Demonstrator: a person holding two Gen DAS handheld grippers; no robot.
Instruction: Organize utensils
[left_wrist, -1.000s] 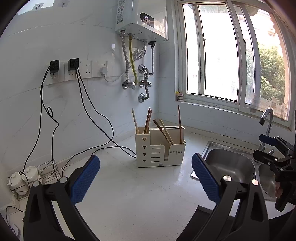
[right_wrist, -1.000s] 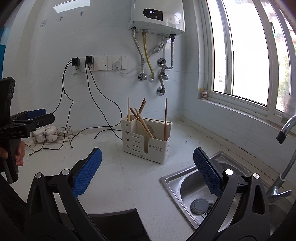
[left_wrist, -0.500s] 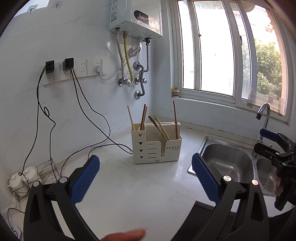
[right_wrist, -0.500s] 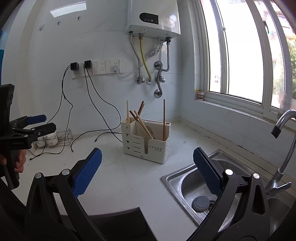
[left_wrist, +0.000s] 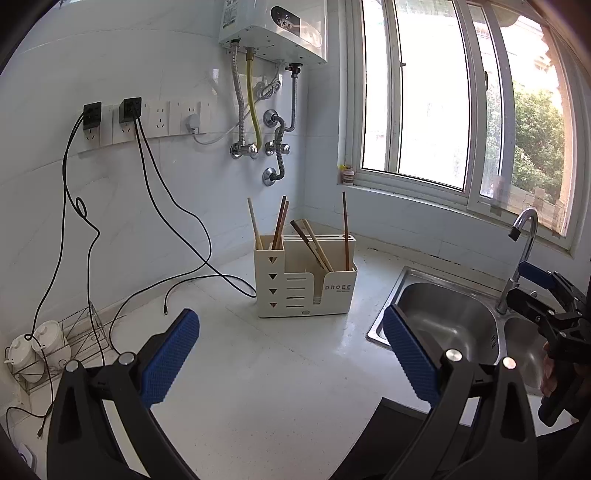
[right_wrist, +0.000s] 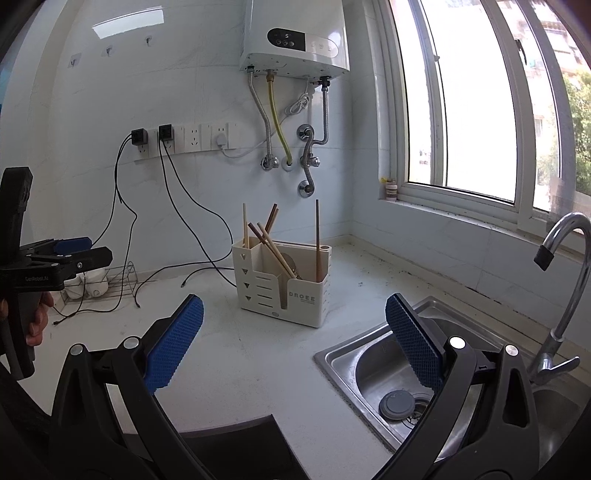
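A cream utensil holder (left_wrist: 306, 284) stands on the white counter near the back corner; it also shows in the right wrist view (right_wrist: 284, 291). Several wooden chopsticks (left_wrist: 280, 225) stick up from its compartments, some upright and some leaning; they show in the right wrist view too (right_wrist: 271, 243). My left gripper (left_wrist: 291, 354) is open and empty, well short of the holder. My right gripper (right_wrist: 295, 339) is open and empty, in front of the holder and beside the sink.
A steel sink (right_wrist: 391, 373) with a tap (right_wrist: 565, 295) lies right of the holder. Black cables (left_wrist: 177, 229) trail from wall sockets across the counter. A wire rack with white cups (left_wrist: 40, 347) stands at the far left. A water heater (right_wrist: 295, 40) hangs above.
Both grippers have drawn back and risen a little, so the holder looks smaller and lower. Both stay open. A fingertip seen at the bottom edge half a second ago is gone.
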